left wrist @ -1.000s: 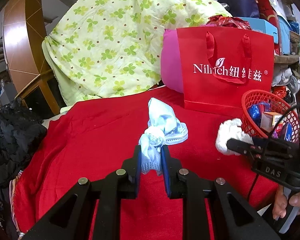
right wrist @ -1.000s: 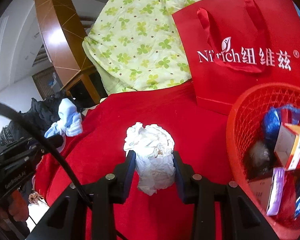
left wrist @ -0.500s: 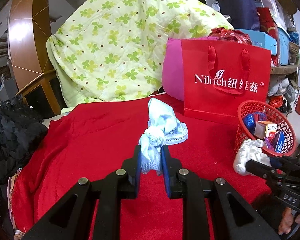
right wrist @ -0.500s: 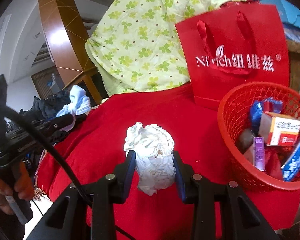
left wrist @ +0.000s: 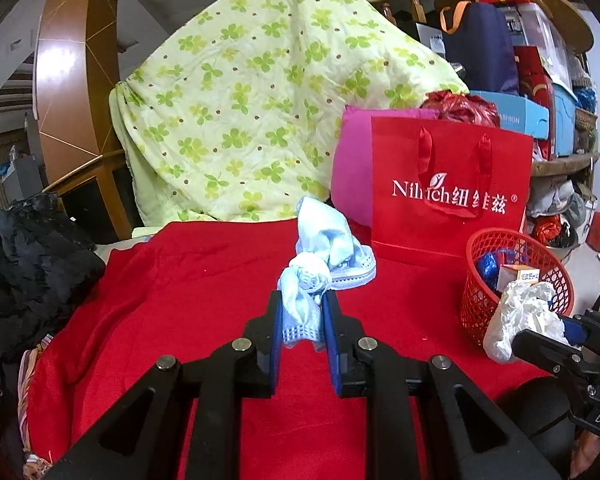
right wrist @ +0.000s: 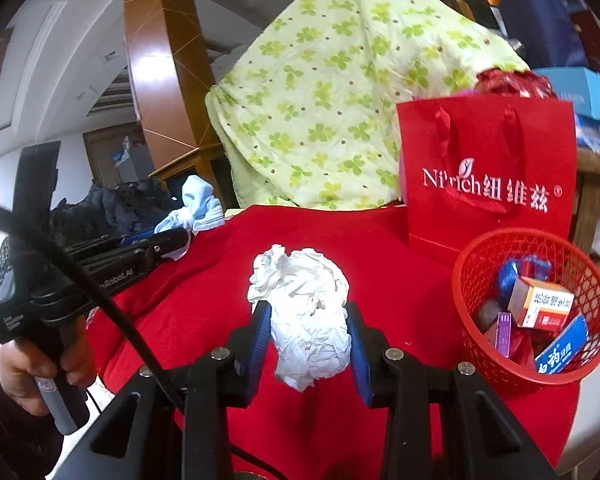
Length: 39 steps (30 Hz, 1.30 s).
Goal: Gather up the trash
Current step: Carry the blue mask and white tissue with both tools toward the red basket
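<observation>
My left gripper (left wrist: 300,322) is shut on a light blue knotted cloth (left wrist: 320,256) and holds it above the red tablecloth (left wrist: 188,280). My right gripper (right wrist: 306,336) is shut on a crumpled white paper wad (right wrist: 304,304), held above the cloth left of the red mesh basket (right wrist: 480,280). The basket holds small boxes and wrappers. In the left wrist view the basket (left wrist: 476,304) is at the right, with the paper wad (left wrist: 516,316) in front of it. In the right wrist view the left gripper with the blue cloth (right wrist: 194,204) is at the left.
A red paper gift bag (left wrist: 448,200) stands behind the basket, with a pink cushion (left wrist: 352,172) beside it. A green flowered quilt (left wrist: 260,112) is piled at the back. Dark clothes (left wrist: 28,264) lie at the left. The table edge runs along the right, past the basket.
Both grippers have pulled back from the table with their loads. The basket and gift bag look smaller and farther. The right gripper has drawn away from the basket's rim.
</observation>
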Each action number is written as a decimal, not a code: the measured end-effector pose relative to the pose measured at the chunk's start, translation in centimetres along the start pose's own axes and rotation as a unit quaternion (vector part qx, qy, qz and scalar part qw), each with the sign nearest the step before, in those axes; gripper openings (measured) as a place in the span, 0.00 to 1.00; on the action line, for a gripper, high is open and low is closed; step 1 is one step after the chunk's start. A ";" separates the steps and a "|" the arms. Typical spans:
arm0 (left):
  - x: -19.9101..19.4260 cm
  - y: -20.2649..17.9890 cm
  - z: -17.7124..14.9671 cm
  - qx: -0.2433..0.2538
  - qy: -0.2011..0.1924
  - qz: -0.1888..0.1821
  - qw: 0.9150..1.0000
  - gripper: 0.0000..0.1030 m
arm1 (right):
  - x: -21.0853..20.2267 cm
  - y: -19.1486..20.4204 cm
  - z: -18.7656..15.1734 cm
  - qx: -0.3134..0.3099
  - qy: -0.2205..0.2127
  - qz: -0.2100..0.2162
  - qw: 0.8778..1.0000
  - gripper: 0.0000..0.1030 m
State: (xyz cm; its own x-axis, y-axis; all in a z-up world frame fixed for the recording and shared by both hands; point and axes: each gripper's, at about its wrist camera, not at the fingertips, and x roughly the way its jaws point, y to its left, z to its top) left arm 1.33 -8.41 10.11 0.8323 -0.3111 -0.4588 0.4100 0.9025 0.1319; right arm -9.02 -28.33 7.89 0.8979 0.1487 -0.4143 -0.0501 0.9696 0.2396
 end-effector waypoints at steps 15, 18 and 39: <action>-2.5 2.3 -0.6 -0.023 -0.018 0.003 1.000 0.20 | 0.0 4.9 -0.3 -0.045 0.004 0.019 0.999 0.38; -2.8 2.6 -0.7 -0.026 -0.020 0.007 0.999 0.20 | 0.0 5.3 -0.4 -0.050 0.005 0.020 0.999 0.38; -3.2 1.3 -0.9 -0.008 -0.013 0.000 1.000 0.21 | -2.6 4.0 0.0 -0.036 -0.021 0.007 0.999 0.38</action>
State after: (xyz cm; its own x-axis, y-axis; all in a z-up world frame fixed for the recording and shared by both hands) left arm -1.12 -6.00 10.93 0.8421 -0.3179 -0.4357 0.4039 0.9070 0.1189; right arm -11.59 -24.88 9.90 0.9147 0.1557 -0.3729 -0.0927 0.9791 0.1812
